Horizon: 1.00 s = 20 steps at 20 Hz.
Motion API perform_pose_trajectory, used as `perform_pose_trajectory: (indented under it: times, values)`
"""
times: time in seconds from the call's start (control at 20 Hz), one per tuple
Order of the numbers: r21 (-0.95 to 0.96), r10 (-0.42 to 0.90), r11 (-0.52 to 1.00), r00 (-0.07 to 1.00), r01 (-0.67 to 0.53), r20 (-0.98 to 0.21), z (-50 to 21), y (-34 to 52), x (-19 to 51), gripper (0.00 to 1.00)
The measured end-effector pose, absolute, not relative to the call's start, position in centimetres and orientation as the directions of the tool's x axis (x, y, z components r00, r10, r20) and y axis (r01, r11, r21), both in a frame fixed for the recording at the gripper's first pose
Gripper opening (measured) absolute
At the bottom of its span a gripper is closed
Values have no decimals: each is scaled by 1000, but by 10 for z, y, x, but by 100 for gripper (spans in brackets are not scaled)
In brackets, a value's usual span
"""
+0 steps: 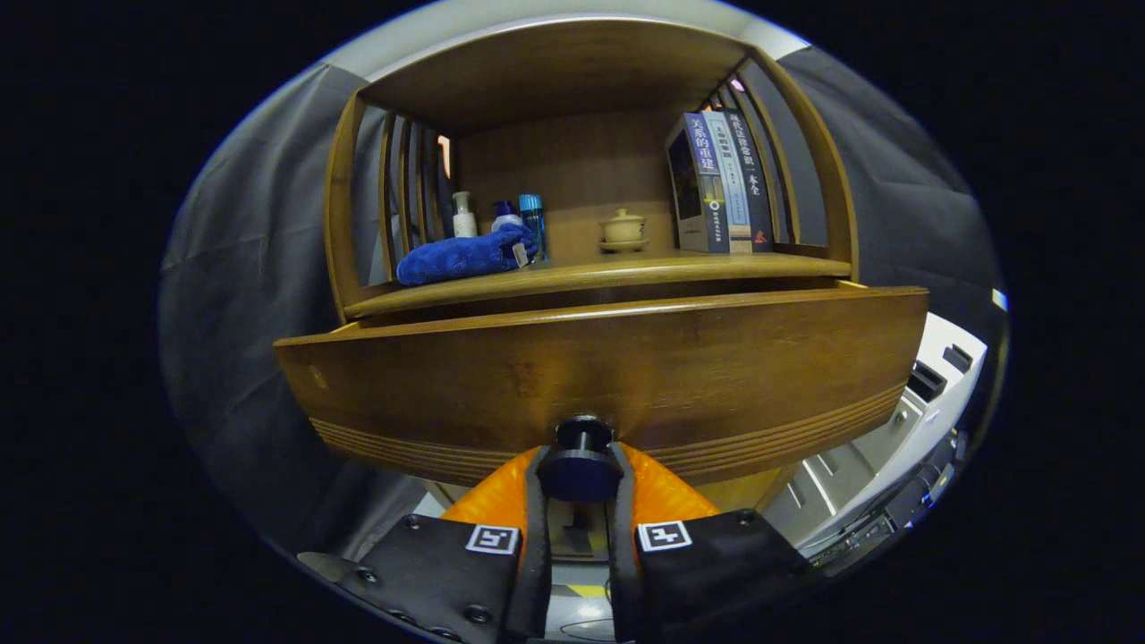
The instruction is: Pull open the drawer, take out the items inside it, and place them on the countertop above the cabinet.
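Observation:
The wooden drawer front (608,376) stands pulled out a little from the cabinet, just ahead of me. Its round dark knob (581,465) sits between my two fingers, and my gripper (581,478) is shut on it, both fingers pressing its sides. The drawer's inside is hidden behind its front panel. Above it runs the countertop (626,268) of the cabinet, a wooden shelf surface. A folded blue towel (465,255) lies on the countertop's left part.
On the countertop stand a white bottle (462,215), a blue bottle (532,219), a small lidded cup on a saucer (623,230) and upright books (720,183). Wooden slats close both sides. A white appliance (894,429) sits low to the right.

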<state>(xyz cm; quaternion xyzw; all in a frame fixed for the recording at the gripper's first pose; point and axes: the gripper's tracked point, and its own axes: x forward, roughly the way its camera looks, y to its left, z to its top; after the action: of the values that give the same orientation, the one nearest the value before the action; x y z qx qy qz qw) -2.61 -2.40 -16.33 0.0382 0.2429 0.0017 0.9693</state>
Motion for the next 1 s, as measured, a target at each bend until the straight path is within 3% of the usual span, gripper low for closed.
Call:
perform_pose_trajectory:
  times: [1.0]
  values:
    - [36,29,999,860,-13,-509,-157,-19,-101,35]
